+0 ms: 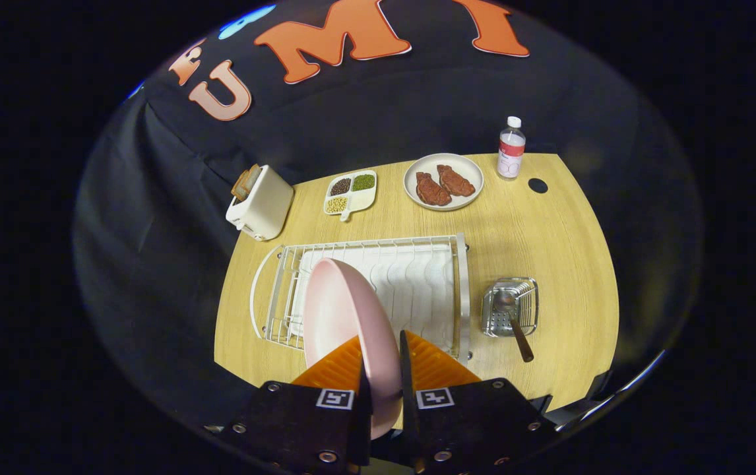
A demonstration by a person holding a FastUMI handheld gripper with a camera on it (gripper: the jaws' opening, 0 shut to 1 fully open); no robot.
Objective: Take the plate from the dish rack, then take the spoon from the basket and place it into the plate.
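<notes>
While the hand-held gripper (383,361) pinches it, the plate (345,316) shows pink — smooth, glossy.

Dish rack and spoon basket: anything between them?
Gripper view: only bare table between dish rack and basket. Gripper holds the pink plate.

No legible writing. Bottle (510,148), beyond the dish rack (417,277): red-banded label, print too small to read. Gripper (381,340), nearer than the rack: one square black-and-white coded marker per finger, fingers pinching the pink plate (342,310).
</notes>
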